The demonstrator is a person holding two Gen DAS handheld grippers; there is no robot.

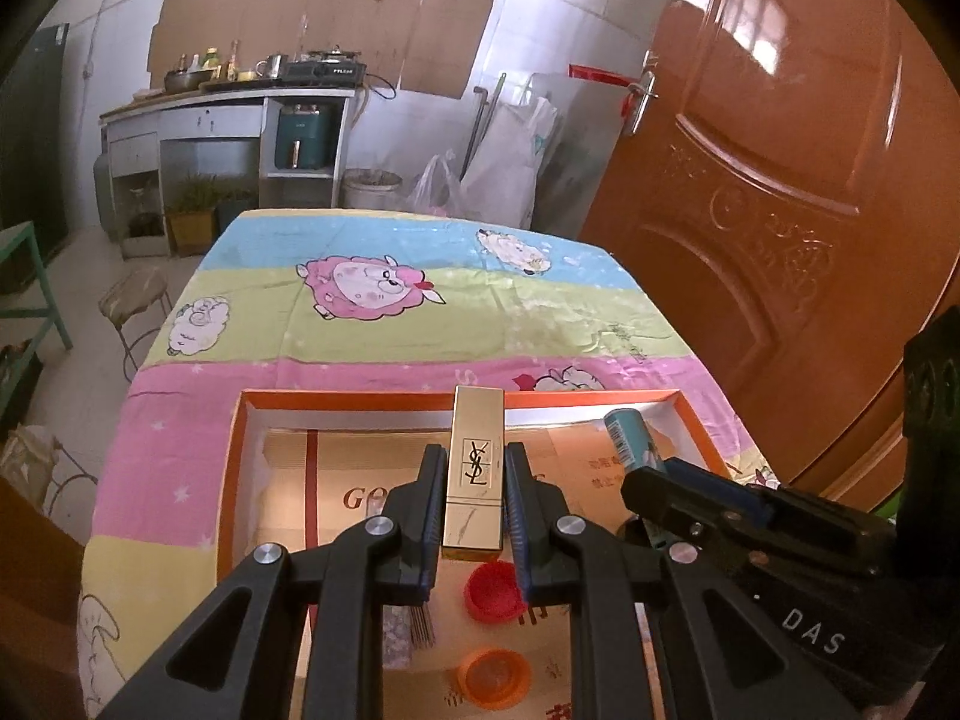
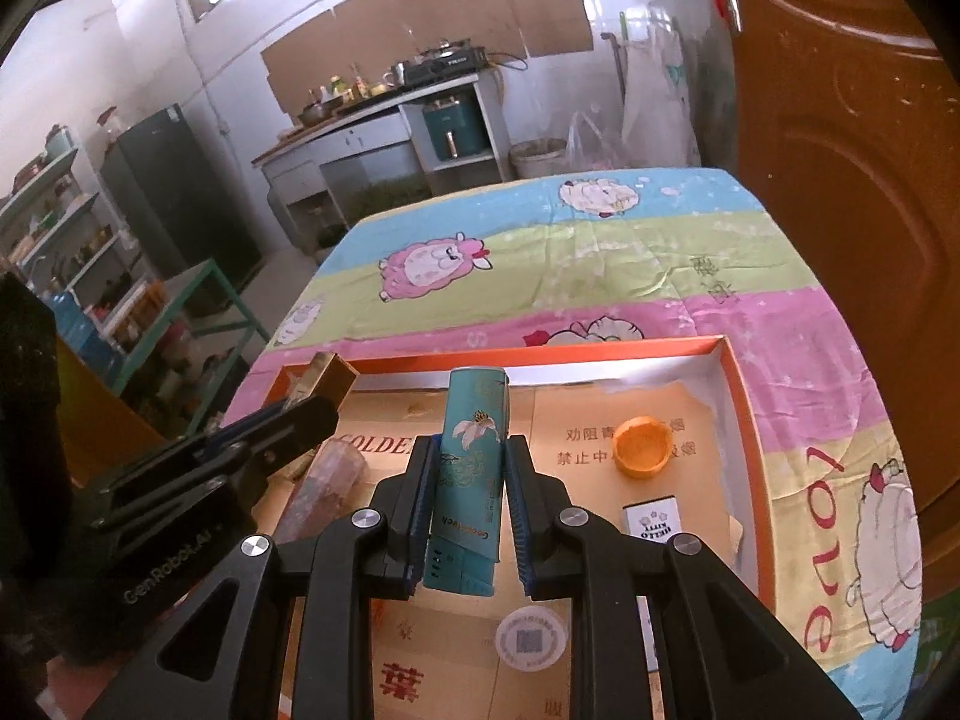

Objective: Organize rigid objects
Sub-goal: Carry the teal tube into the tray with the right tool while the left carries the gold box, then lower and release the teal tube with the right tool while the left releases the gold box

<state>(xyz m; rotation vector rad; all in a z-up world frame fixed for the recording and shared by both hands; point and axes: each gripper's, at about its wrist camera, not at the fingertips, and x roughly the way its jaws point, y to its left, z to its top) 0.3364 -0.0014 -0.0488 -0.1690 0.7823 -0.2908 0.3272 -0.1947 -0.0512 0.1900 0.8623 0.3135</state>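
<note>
My left gripper (image 1: 474, 462) is shut on a gold lipstick case (image 1: 475, 468) with a black logo, held upright over the orange-rimmed box (image 1: 360, 401). My right gripper (image 2: 469, 456) is shut on a teal lipstick tube (image 2: 471, 480) with flower print, also over the box (image 2: 741, 420). Each gripper appears in the other's view: the right gripper (image 1: 651, 474) with the teal tube (image 1: 624, 438) at the left view's right side, the left gripper (image 2: 312, 402) with the gold case (image 2: 330, 378) at the right view's left.
In the box lie a red cap (image 1: 493, 591), an orange cap (image 2: 641, 444), a small white box (image 2: 651, 519), a pinkish wrapped piece (image 2: 327, 492) and a round sticker (image 2: 531, 639). The table wears a striped sheep cloth (image 1: 390, 294). A brown door (image 1: 780, 180) stands at right.
</note>
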